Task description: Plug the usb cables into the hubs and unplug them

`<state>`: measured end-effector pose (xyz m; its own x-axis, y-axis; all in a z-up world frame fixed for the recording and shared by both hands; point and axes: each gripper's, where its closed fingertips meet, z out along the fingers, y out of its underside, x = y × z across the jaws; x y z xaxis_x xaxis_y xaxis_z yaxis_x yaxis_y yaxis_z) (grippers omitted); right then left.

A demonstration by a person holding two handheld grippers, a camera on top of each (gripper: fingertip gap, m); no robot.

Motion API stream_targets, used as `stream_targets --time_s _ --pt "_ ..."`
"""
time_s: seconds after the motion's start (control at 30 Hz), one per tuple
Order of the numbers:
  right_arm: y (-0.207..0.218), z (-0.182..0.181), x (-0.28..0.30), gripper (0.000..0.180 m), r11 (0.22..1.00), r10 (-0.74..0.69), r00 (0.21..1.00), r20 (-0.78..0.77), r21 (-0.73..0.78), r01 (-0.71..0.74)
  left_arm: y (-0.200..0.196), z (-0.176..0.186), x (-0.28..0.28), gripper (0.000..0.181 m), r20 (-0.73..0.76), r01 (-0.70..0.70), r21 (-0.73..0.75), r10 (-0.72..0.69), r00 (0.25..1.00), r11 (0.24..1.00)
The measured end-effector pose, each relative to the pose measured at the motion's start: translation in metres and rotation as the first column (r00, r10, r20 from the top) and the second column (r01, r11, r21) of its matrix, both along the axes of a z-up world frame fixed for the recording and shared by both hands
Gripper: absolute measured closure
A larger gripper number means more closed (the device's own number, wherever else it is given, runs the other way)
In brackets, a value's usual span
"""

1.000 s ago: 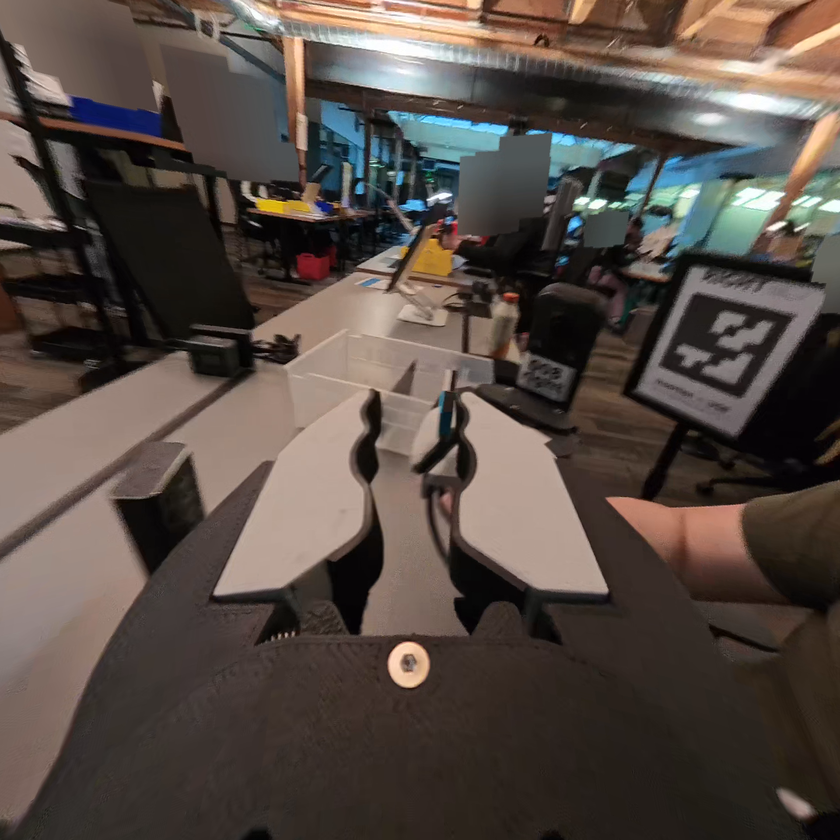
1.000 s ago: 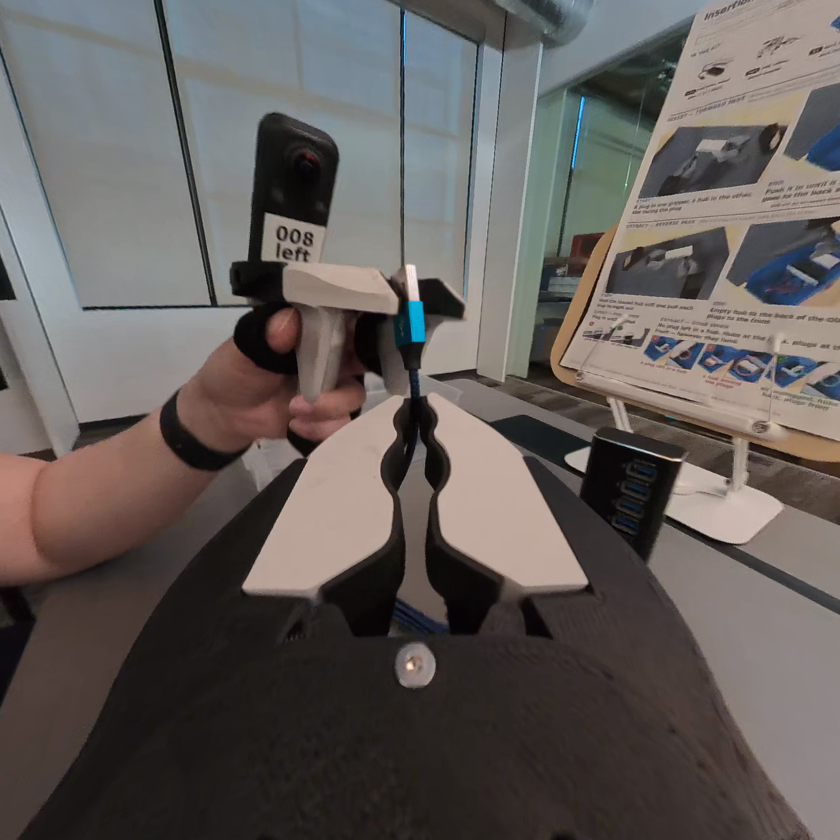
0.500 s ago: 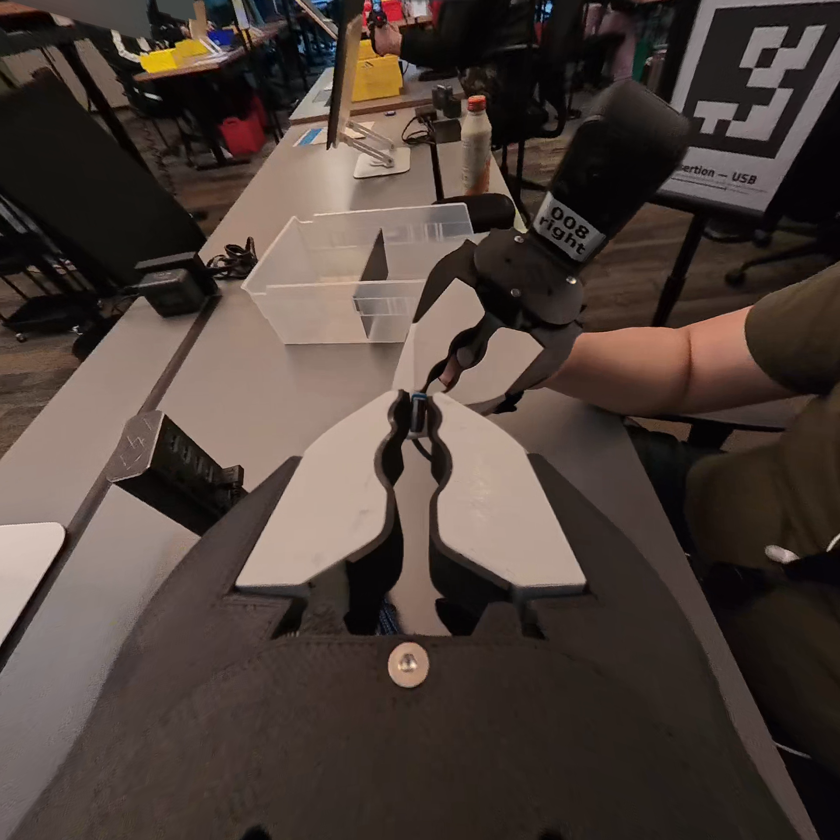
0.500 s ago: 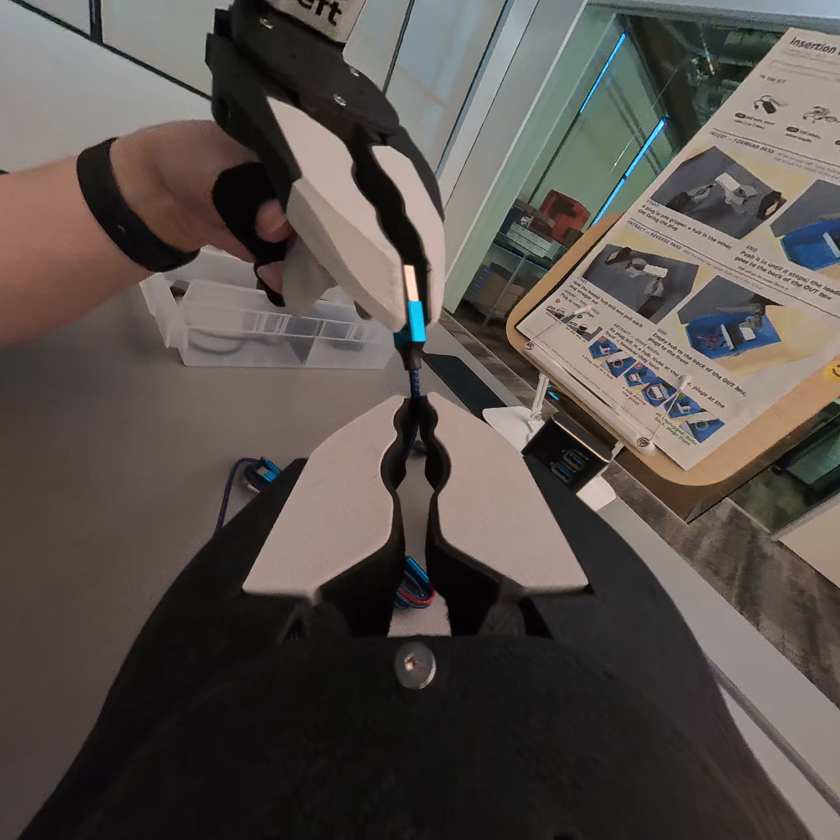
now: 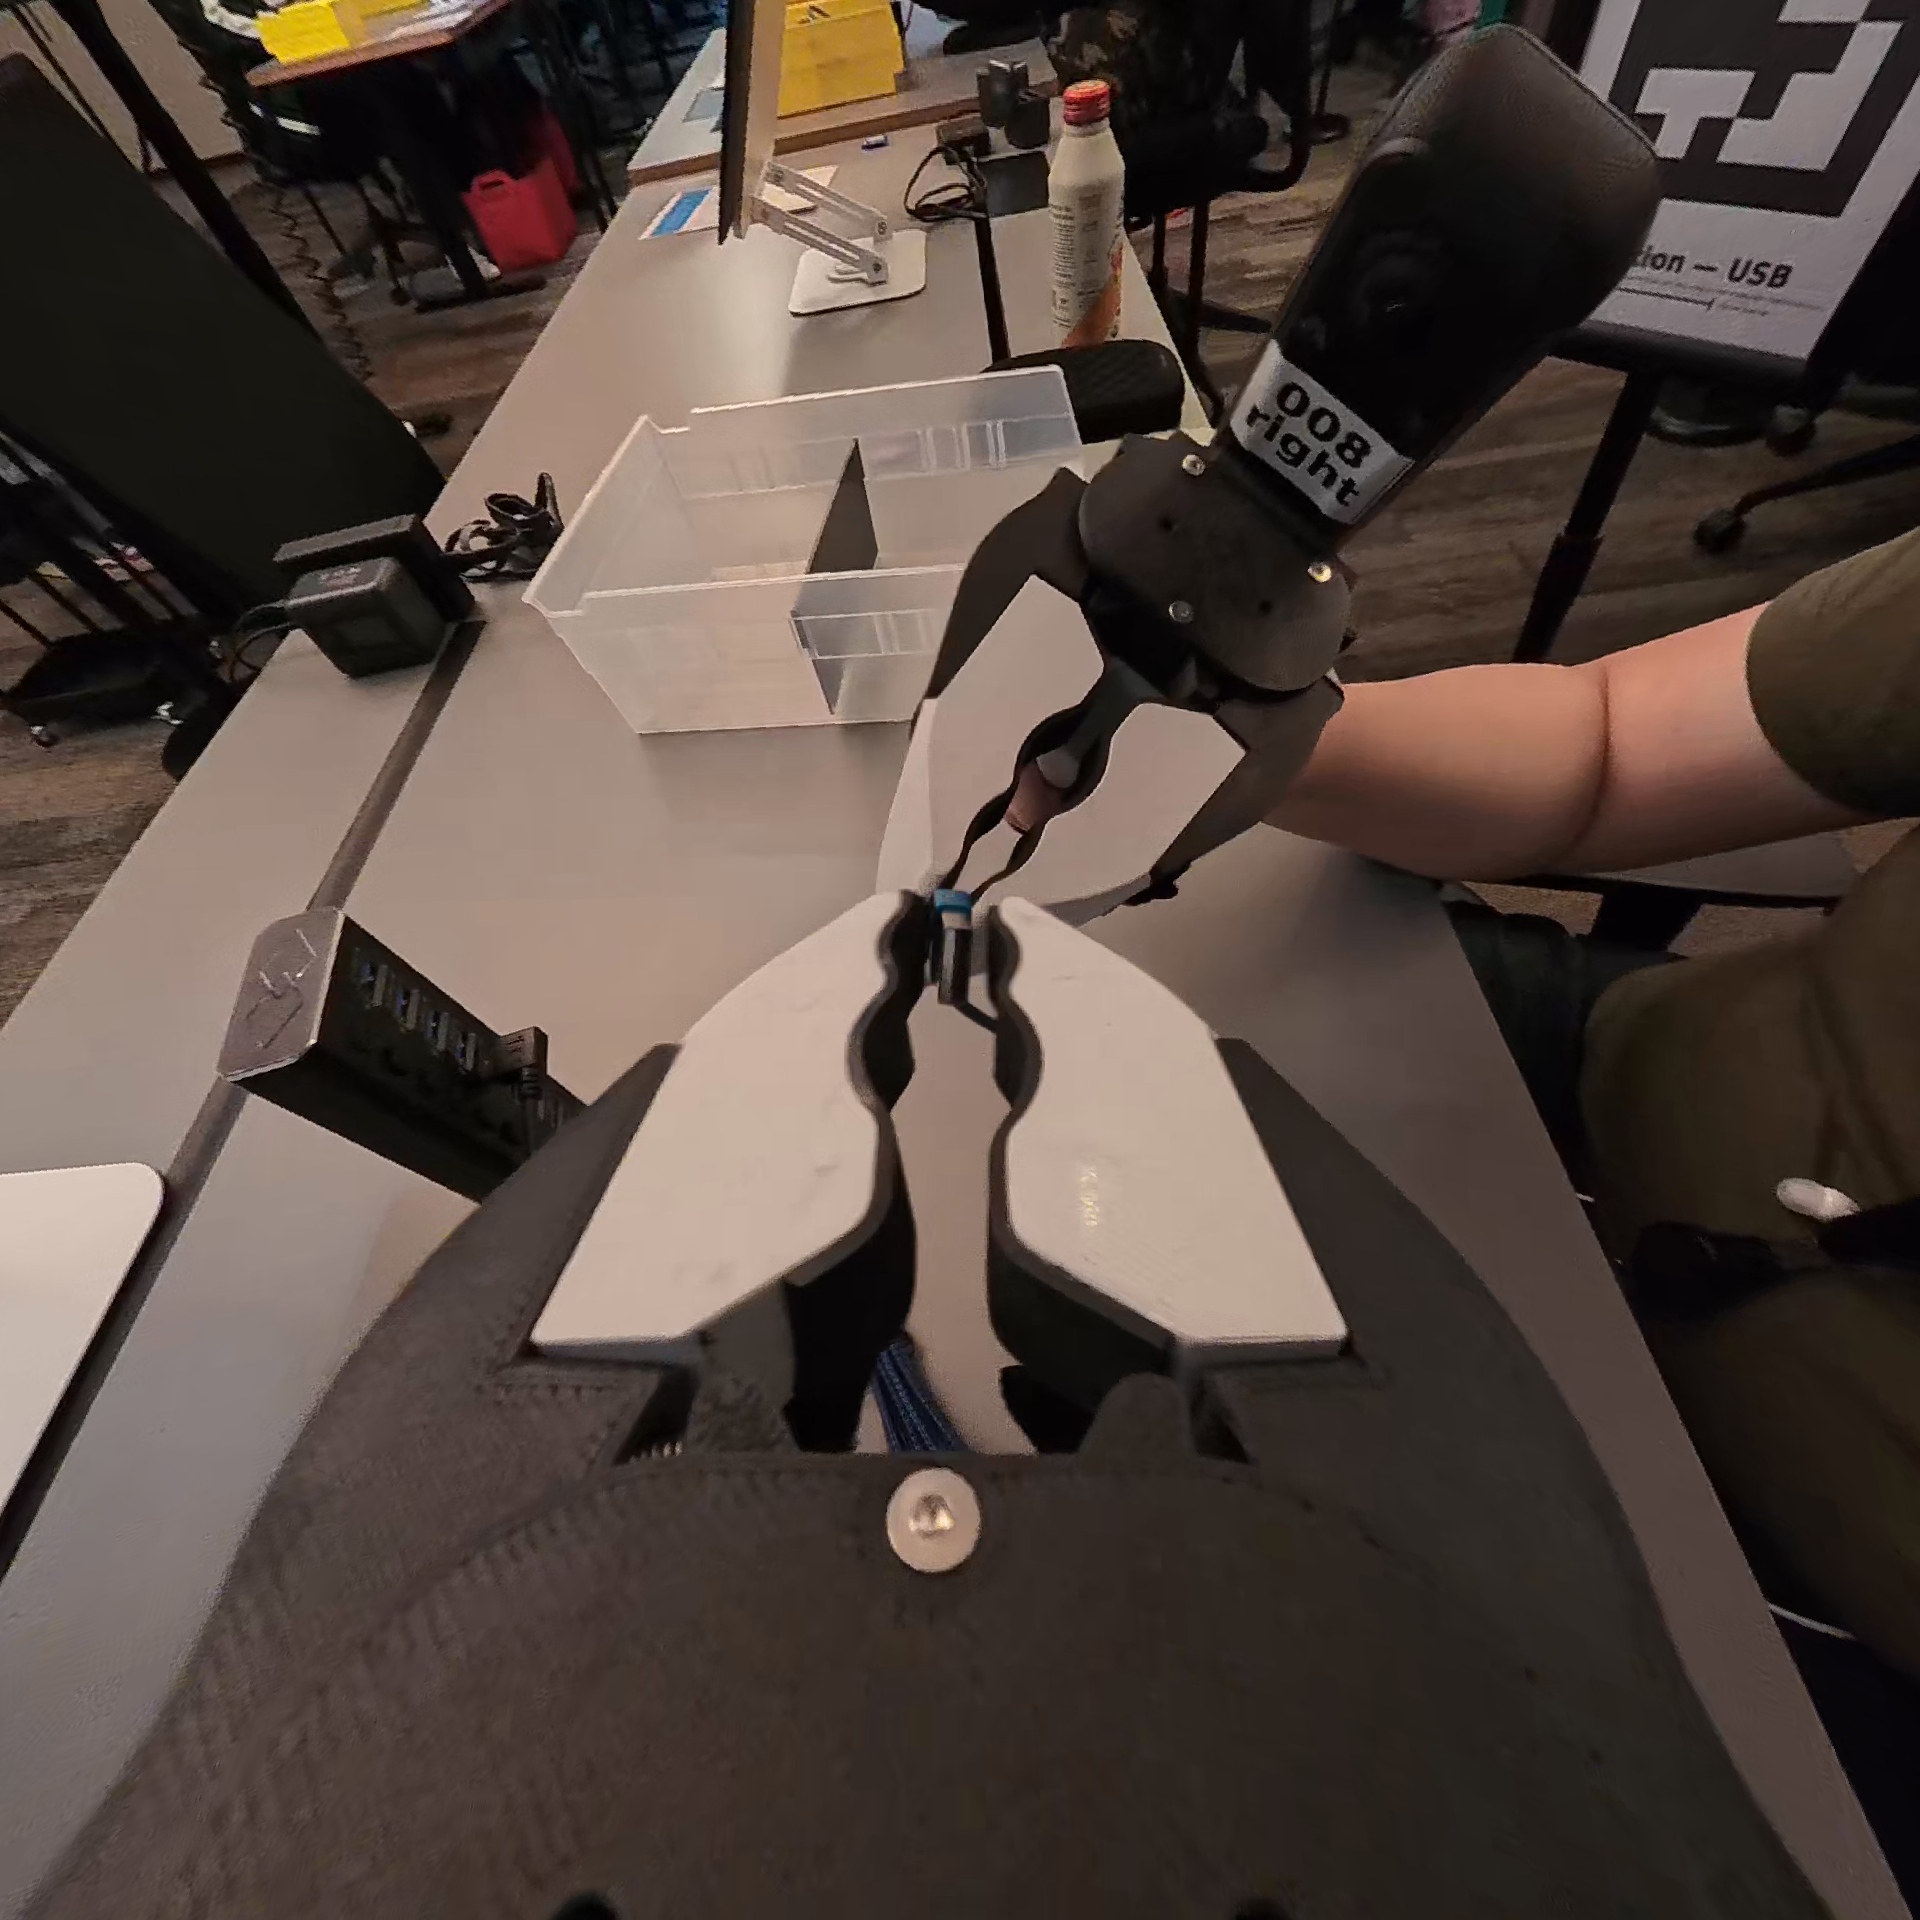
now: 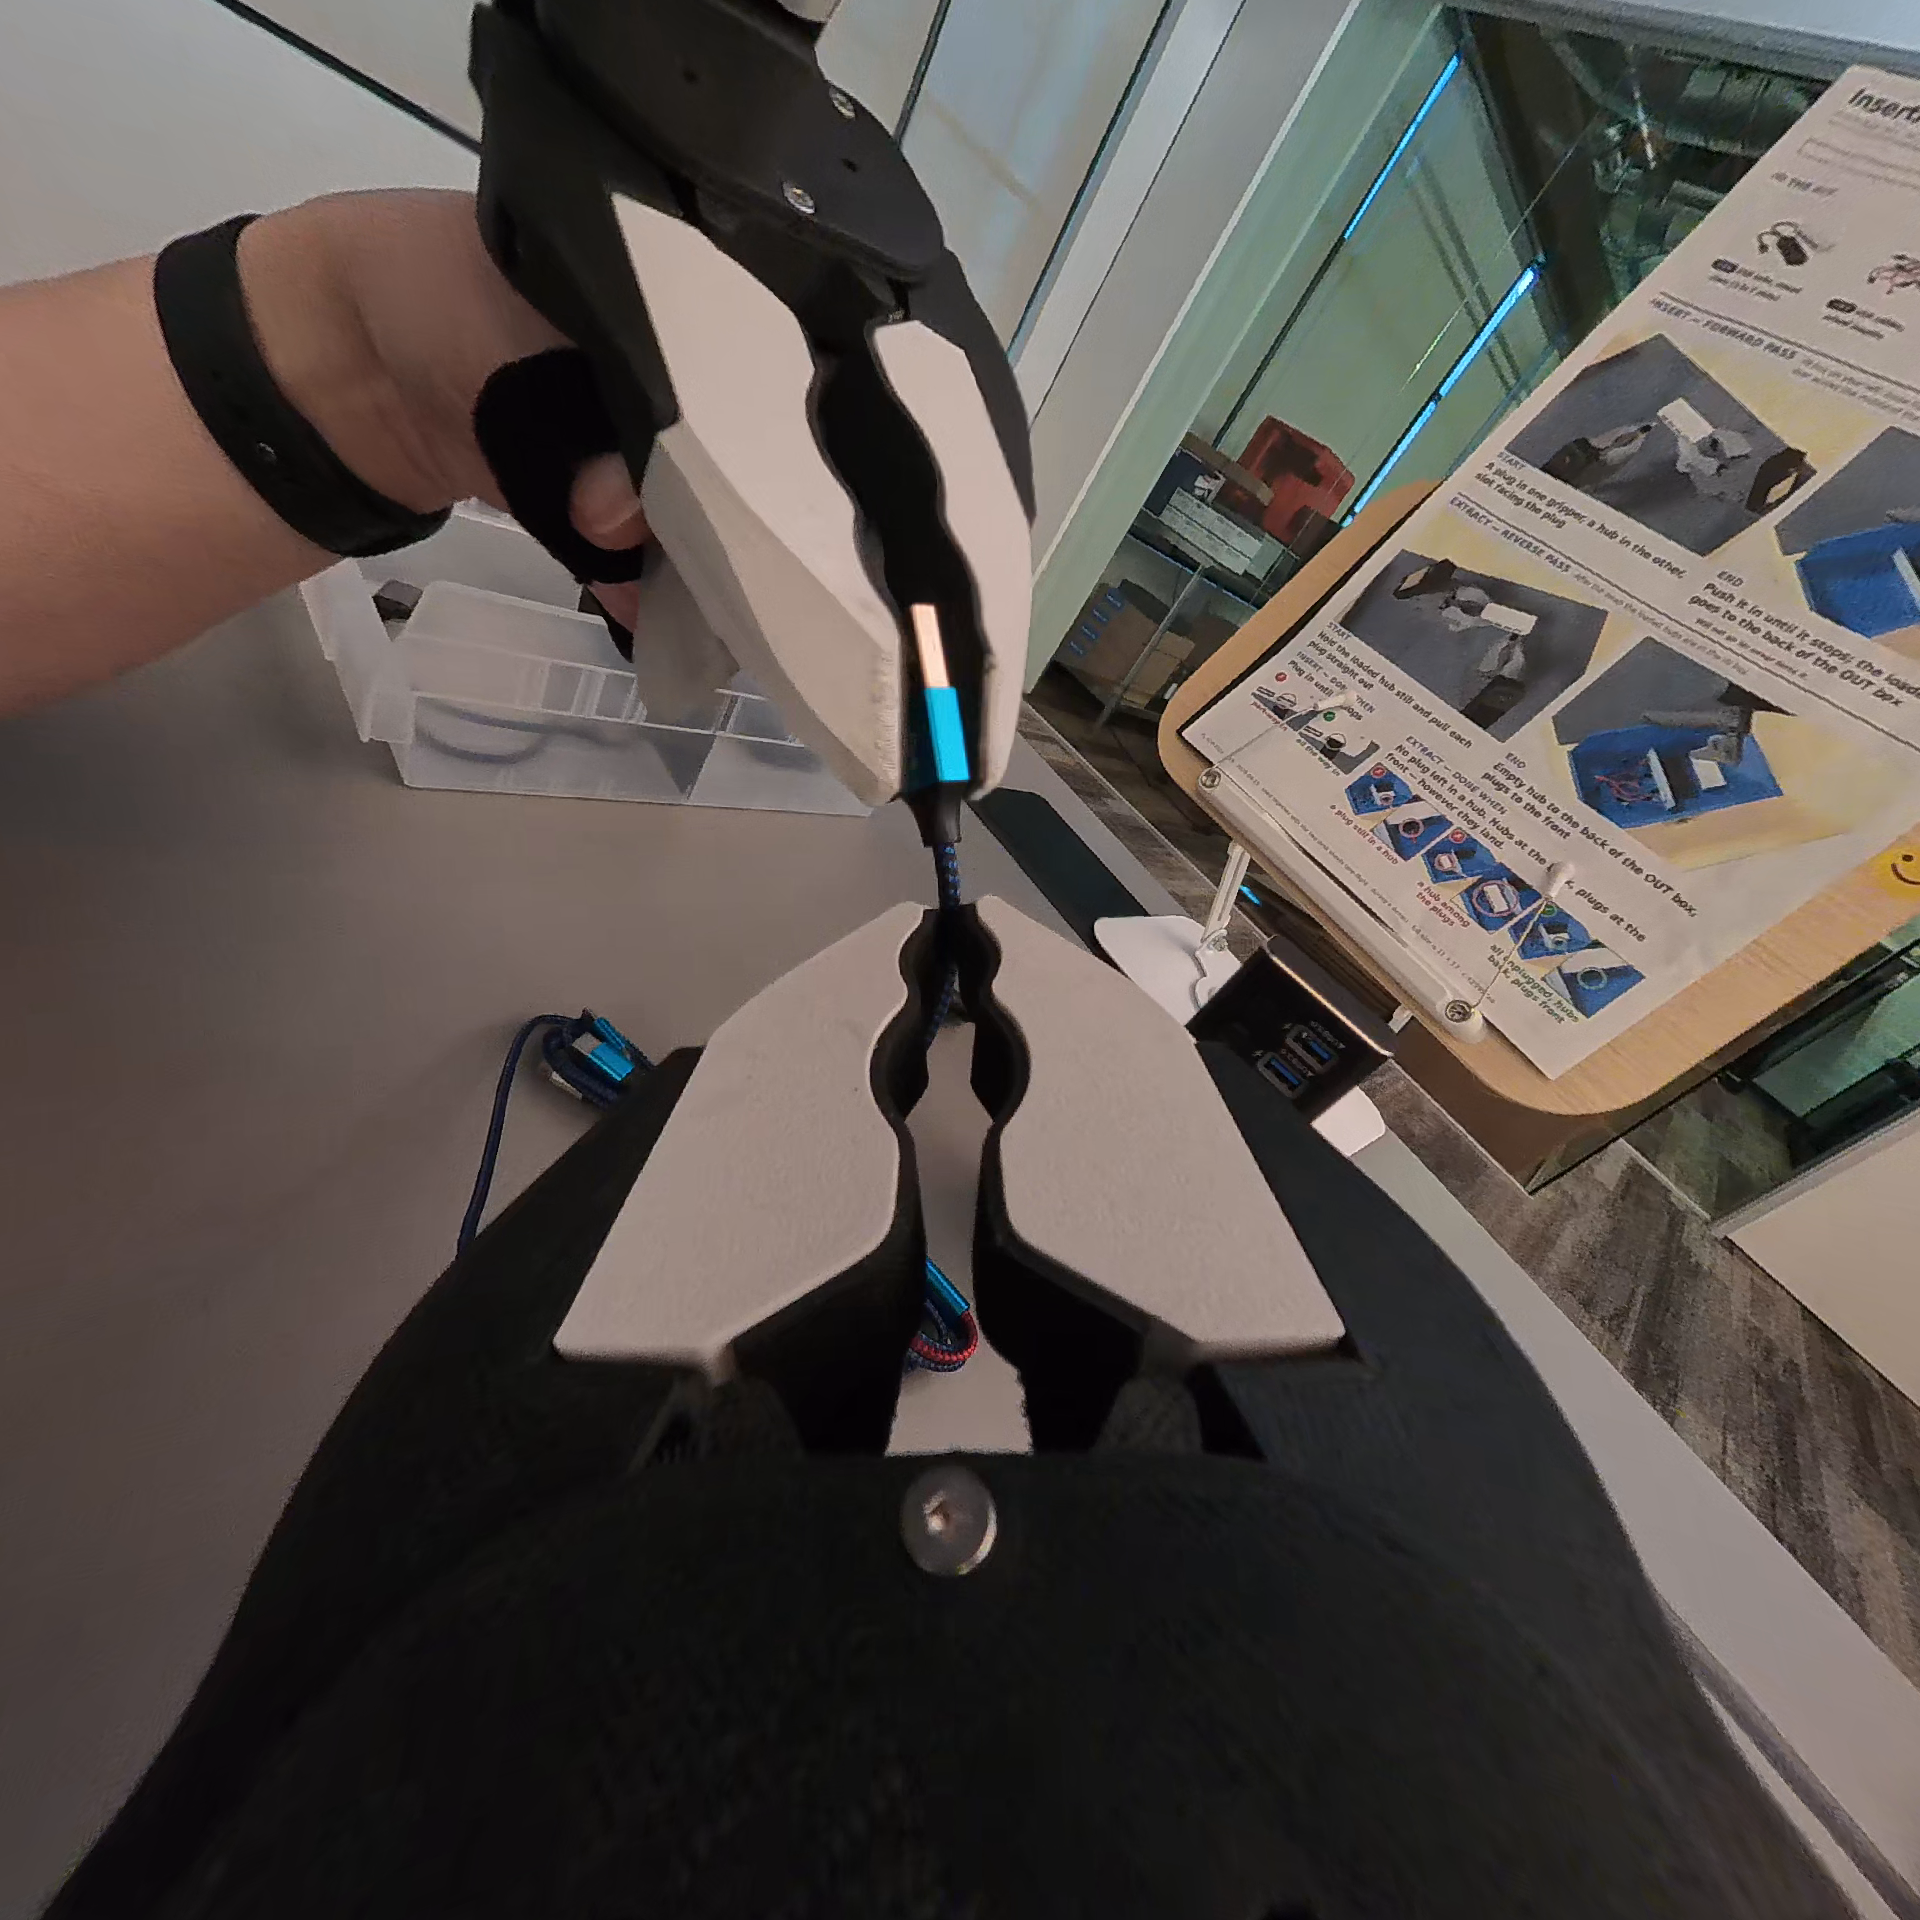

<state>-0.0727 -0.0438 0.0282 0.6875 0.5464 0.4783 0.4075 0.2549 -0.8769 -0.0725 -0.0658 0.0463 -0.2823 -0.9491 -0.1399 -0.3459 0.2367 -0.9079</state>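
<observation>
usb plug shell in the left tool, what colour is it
Bright metallic blue on the usb plug, with a silver metal tip; clearest in the right wrist view.

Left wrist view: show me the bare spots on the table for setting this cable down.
Bare grey top lies between the clear bin and the black hub, running toward the left claw. Another patch borders the table's near right edge. It is crowded at the middle, where both claws meet on the plug.

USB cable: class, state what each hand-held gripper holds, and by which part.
Left hand-held gripper grips the USB cable by its blue plug; right hand-held gripper pinches its braided cord just below.
</observation>
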Motion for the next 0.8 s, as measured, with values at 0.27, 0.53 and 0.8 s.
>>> stream_targets --time_s 0.27,0.53,0.8 --pt "0.001 -0.004 -0.003 0.176 1.000 0.012 1.000 0.016 0.009 -0.013 0.004 -0.004 -0.002 0.176 -0.032 -0.009 0.054 0.011 0.999 0.999" --pt "-0.051 0.037 0.001 0.145 0.883 0.156 0.984 0.083 0.435 -0.177 0.001 0.021 -0.018 0.176 0.019 0.018 -0.131 -0.016 1.000 0.991" --pt "-0.013 0.044 0.029 0.130 0.651 -0.270 0.953 0.141 0.755 0.072 -0.034 0.055 -0.023 0.176 0.163 0.243 -0.432 -0.189 0.968 0.868"
